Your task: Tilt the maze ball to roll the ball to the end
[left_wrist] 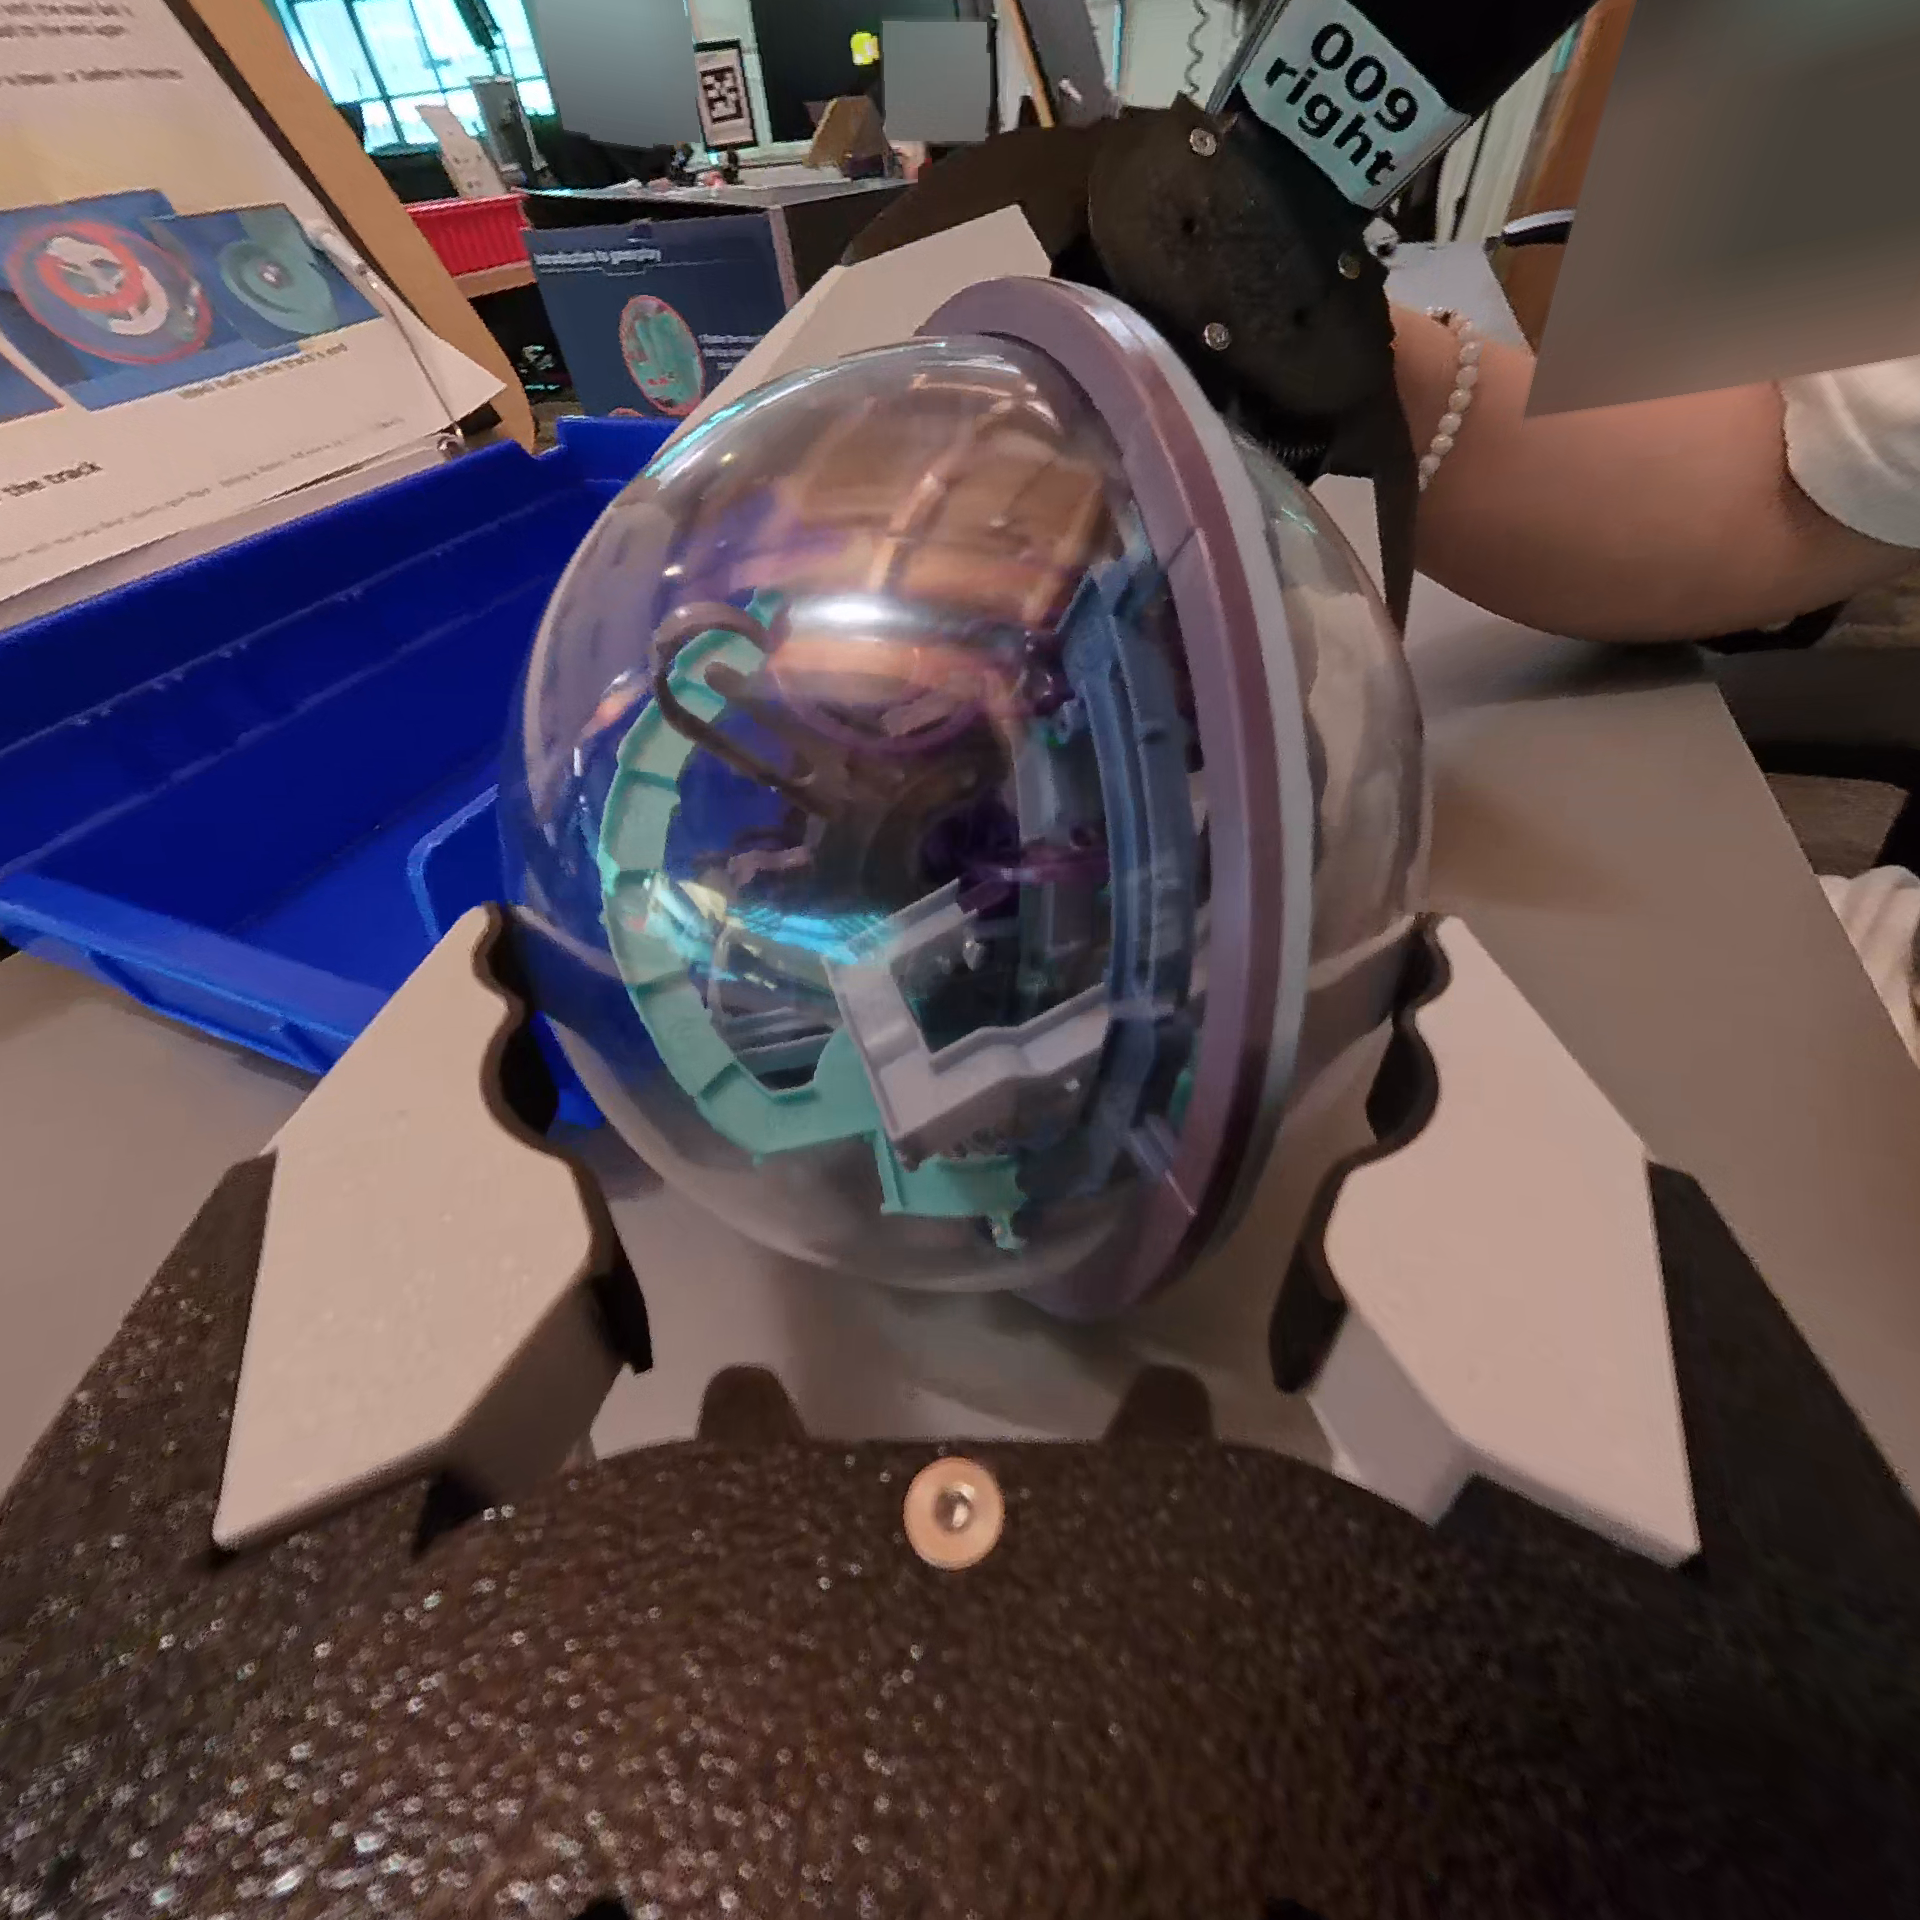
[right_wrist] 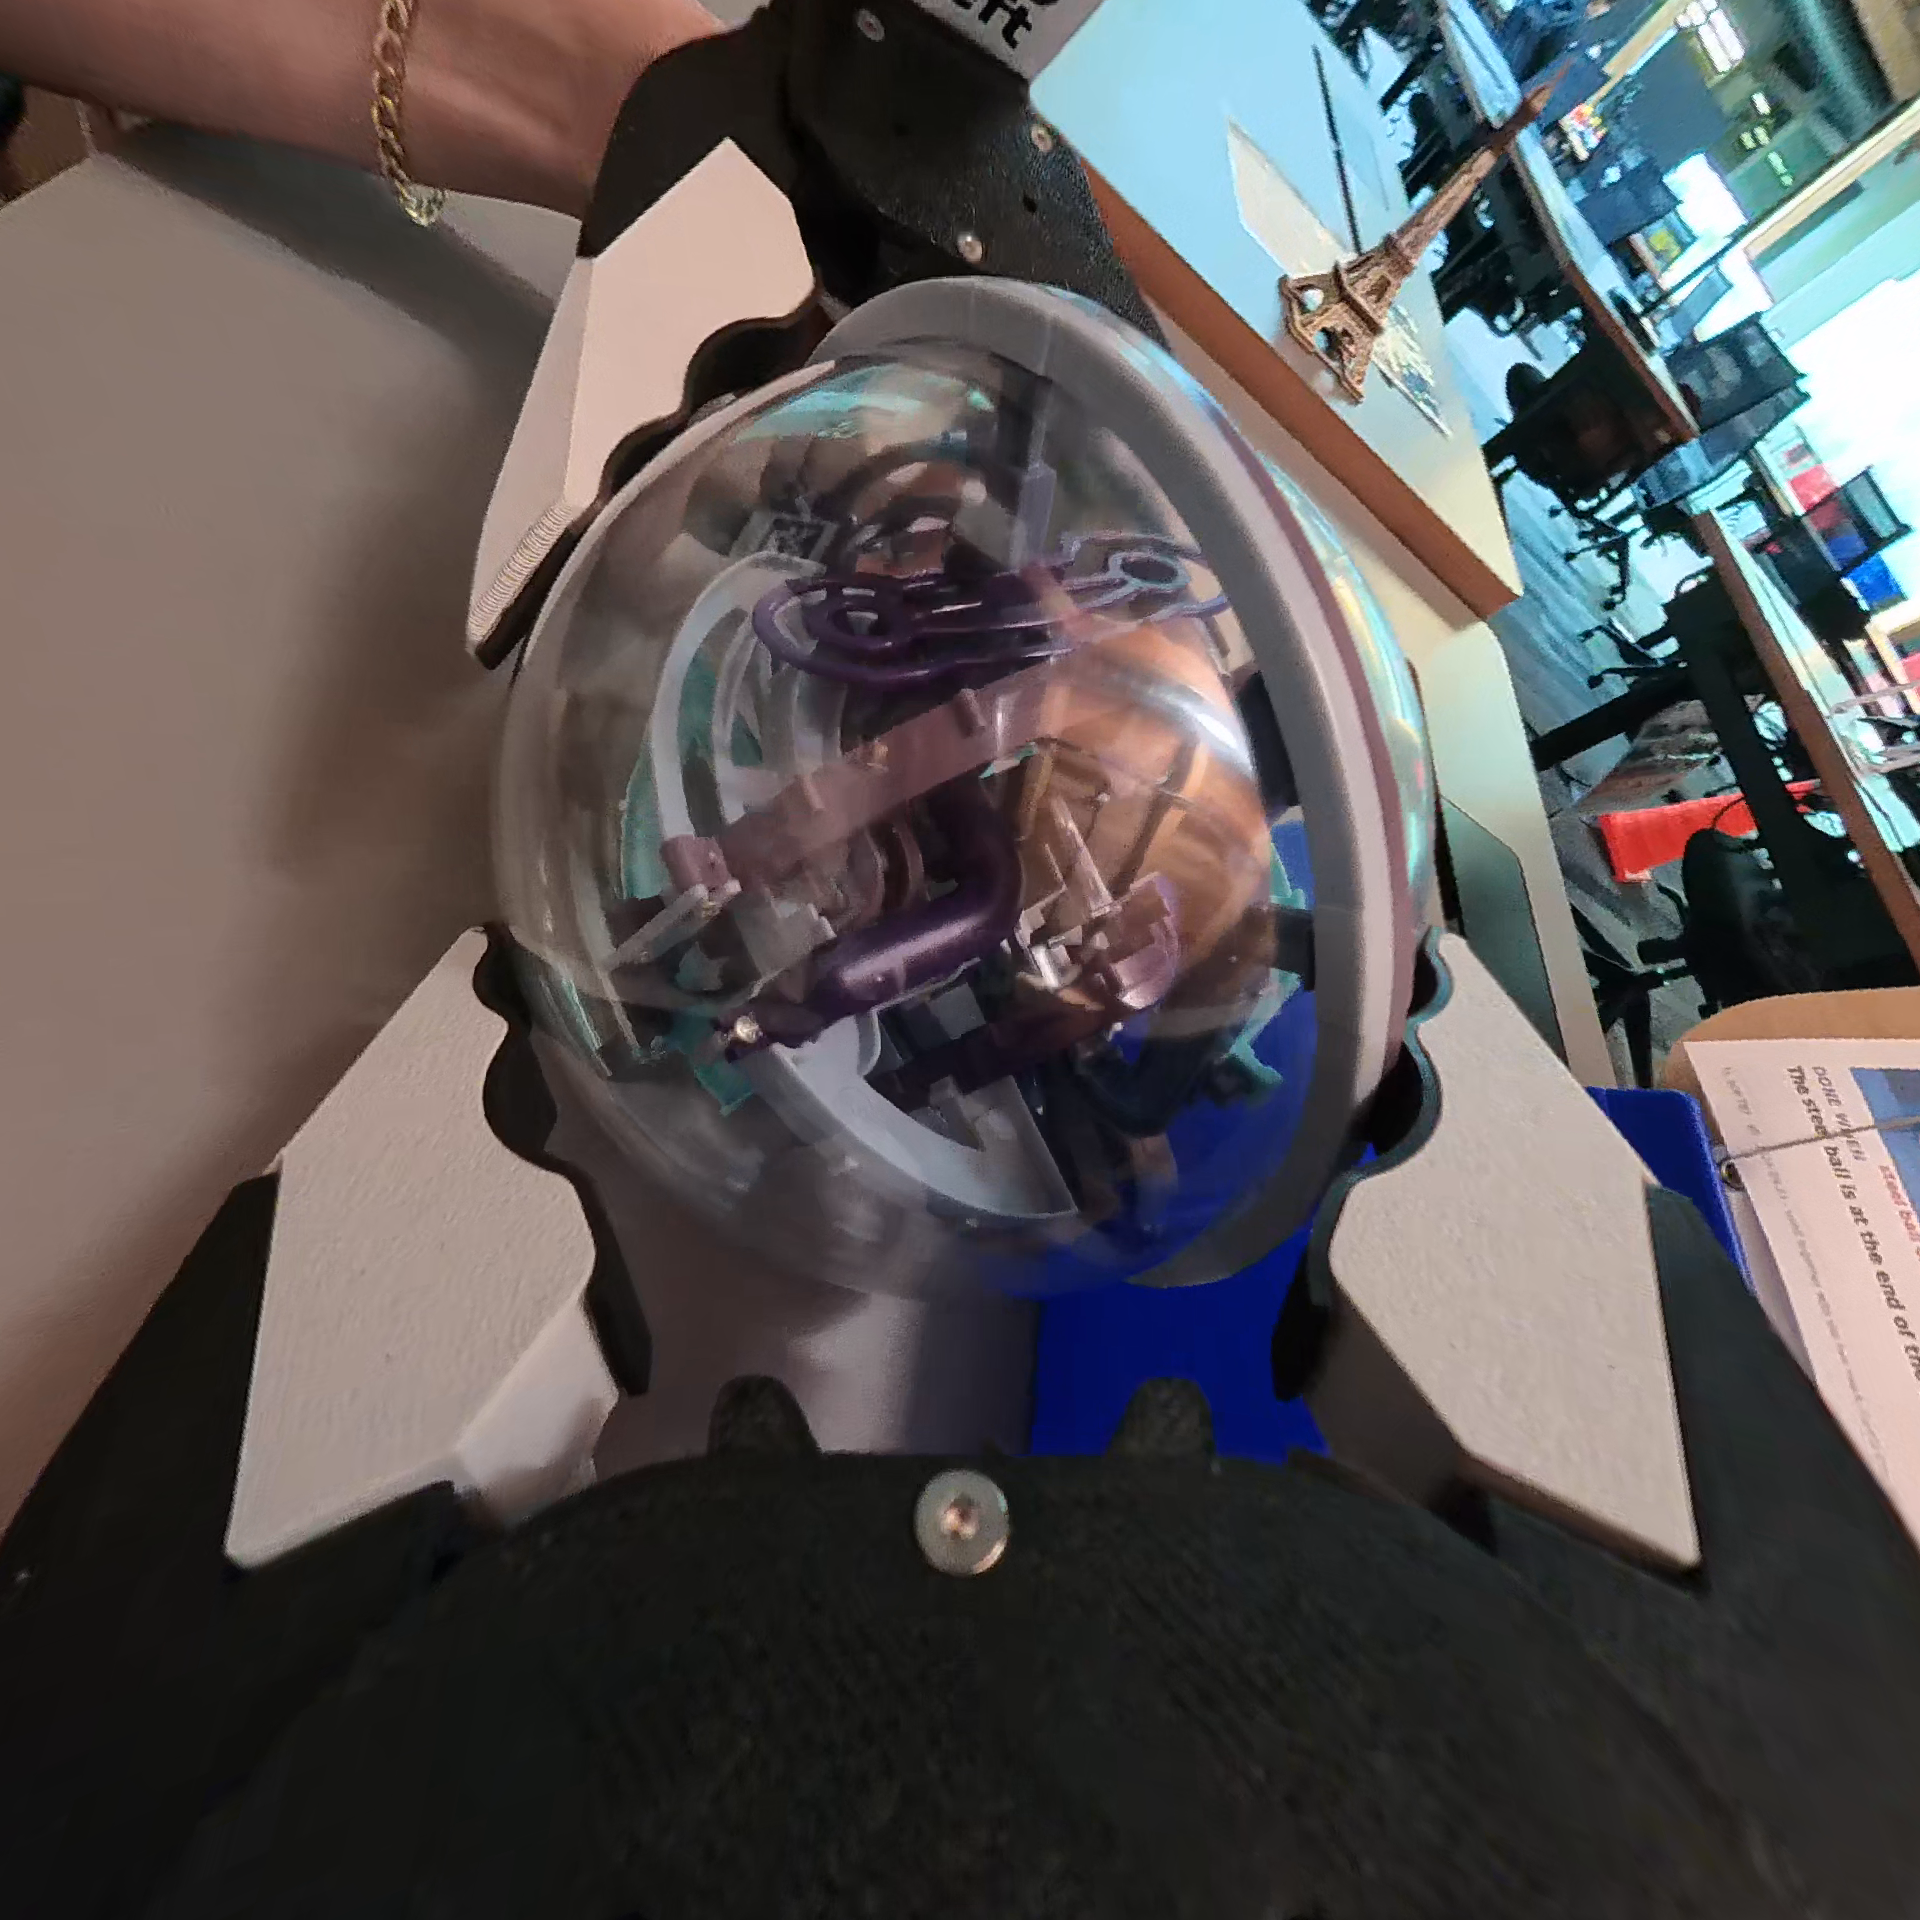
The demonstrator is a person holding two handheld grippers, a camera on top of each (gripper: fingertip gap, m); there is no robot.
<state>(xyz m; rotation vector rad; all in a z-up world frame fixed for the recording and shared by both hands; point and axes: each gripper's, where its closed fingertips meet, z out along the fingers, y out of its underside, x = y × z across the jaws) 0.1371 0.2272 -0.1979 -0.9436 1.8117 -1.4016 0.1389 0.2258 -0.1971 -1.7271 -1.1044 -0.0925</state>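
Maze ball point(left_wrist: 956, 790): clear sphere with a grey and mauve rim band, held up over the counter point(left_wrist: 104, 1143) between both grippers, tilted so the band runs steeply.
Left hand-held gripper point(left_wrist: 961, 935): spread wide, pinching the maze ball, black wavy pads pressed to the shell at both sides.
Right hand-held gripper point(right_wrist: 961, 966): spread wide as well, clamped on the same maze ball from the opposite side, pads against shell and rim.
Small steel ball point(right_wrist: 744, 1029): low on the left inside the sphere, at the end of a purple track.
Blue bin point(left_wrist: 260, 748): just beside the sphere on the counter, partly covered by it.
Instruction sheets point(left_wrist: 156, 312): propped on brown board behind the bin; a second sheet point(right_wrist: 1818, 1195) cut off at the frame edge.
Tower model point(right_wrist: 1382, 270): on another surface well apart.
Person's forearm point(left_wrist: 1610, 499): behind the sphere, with a bead bracelet.
Hard to make out: inner tracks blurred and crossed by reflections; far half of the sphere hidden by its own maze; each opposite gripper mostly masked by the sphere.
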